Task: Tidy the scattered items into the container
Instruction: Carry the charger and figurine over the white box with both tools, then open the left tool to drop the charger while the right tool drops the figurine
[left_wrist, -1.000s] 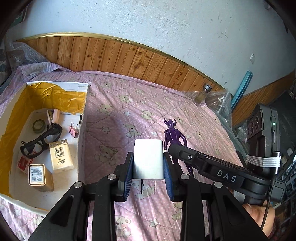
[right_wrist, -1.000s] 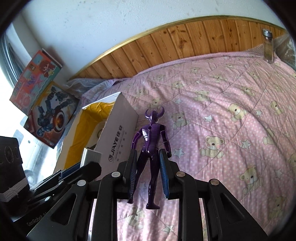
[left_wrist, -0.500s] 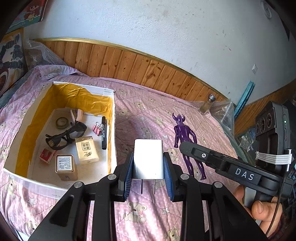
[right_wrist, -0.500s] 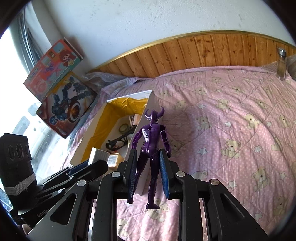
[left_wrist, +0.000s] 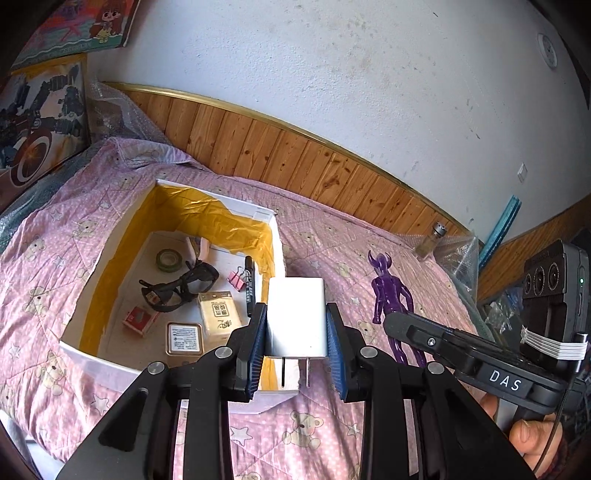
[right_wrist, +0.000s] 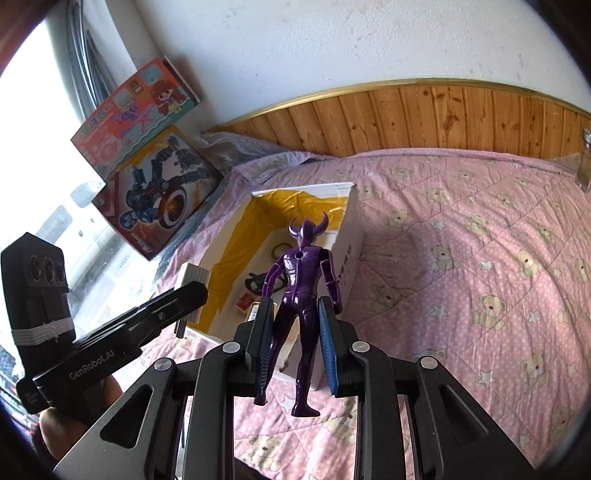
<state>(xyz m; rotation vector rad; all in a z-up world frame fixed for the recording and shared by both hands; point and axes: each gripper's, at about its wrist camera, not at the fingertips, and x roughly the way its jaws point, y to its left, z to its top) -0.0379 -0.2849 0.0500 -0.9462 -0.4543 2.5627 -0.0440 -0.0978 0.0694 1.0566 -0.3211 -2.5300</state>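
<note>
— Both arms have come across the bed (left_wrist: 325, 251) toward the box (left_wrist: 110, 363) in the last second; a moment ago the box sat off to one side, now it lies right under them.

— And what are they carrying?

— The left gripper (left_wrist: 297, 341) has its fingers clamped on the white charger (left_wrist: 296, 317), hanging over the box's near right corner. The right gripper (right_wrist: 297, 341) pinches the purple figure (right_wrist: 303, 280) at the hips, just short of the box's near wall.

— So nearly done?

— I'd say both only need lowering and letting go; the glasses (left_wrist: 181, 288) and small packets are already inside the box.
</note>
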